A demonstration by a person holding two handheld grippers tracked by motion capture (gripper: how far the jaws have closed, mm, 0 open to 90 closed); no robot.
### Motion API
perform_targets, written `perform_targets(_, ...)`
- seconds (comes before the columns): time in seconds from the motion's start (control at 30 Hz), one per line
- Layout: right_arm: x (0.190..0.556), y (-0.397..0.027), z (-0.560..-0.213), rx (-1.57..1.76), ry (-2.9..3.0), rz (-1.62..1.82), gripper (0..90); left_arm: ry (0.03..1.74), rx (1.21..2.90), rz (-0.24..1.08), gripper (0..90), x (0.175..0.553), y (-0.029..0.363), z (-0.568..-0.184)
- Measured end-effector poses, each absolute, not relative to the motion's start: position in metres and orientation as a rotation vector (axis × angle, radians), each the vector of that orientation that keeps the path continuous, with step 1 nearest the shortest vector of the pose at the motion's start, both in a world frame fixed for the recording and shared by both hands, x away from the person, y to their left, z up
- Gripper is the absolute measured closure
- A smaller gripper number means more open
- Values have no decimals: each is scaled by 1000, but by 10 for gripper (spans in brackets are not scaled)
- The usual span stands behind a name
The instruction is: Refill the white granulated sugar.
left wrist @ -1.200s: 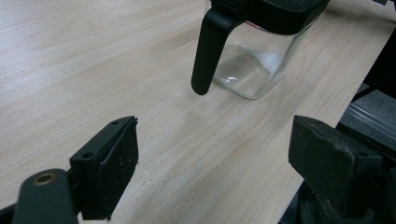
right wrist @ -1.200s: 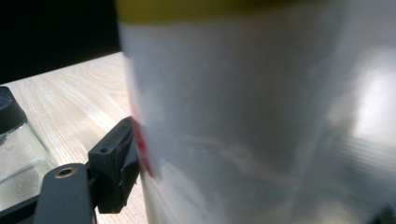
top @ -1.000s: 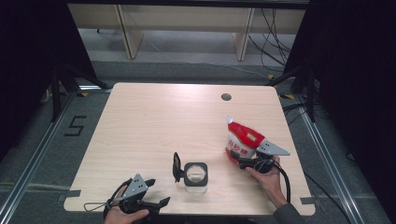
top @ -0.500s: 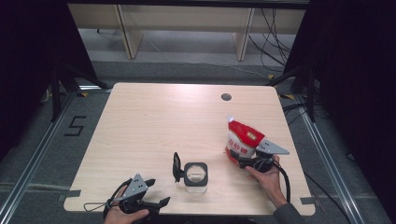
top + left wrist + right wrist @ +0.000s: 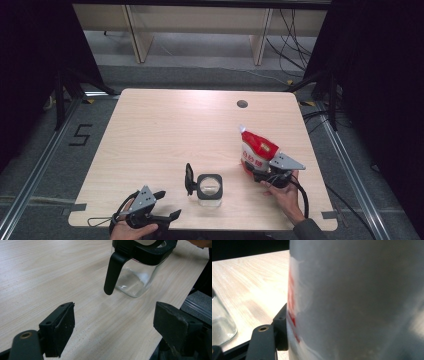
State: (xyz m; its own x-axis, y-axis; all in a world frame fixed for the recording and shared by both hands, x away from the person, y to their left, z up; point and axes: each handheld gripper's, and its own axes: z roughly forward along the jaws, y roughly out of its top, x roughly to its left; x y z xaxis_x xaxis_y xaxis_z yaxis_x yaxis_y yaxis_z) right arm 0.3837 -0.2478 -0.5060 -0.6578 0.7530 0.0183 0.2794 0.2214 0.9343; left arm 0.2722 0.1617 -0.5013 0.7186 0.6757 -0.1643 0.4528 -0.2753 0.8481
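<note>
A red and white bag (image 5: pixel 257 150) stands upright on the right side of the wooden table (image 5: pixel 165 130). My right gripper (image 5: pixel 261 172) reaches it from the near side, and its jaws have just been closing with the bag between them. In the right gripper view the bag (image 5: pixel 362 300) looms close and the left finger (image 5: pixel 280 327) presses on its side; the other finger is hidden. A clear glass jar (image 5: pixel 209 189) with a black rim and handle (image 5: pixel 189 179) stands near the front edge. My left gripper (image 5: pixel 168 204) rests open to the jar's left, and the jar (image 5: pixel 136 277) lies ahead of it (image 5: pixel 115 315).
A round cable hole (image 5: pixel 242 104) sits at the table's far right. The front table edge lies just under both hands. Metal floor rails (image 5: pixel 30 170) run along both sides, and cables (image 5: pixel 295 35) lie on the floor behind.
</note>
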Motion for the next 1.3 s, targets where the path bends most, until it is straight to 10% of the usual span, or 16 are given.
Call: perform_targets(1.3,311,-258,-452,476,2002,1131,370,866,1927,299,169,272,165,-502)
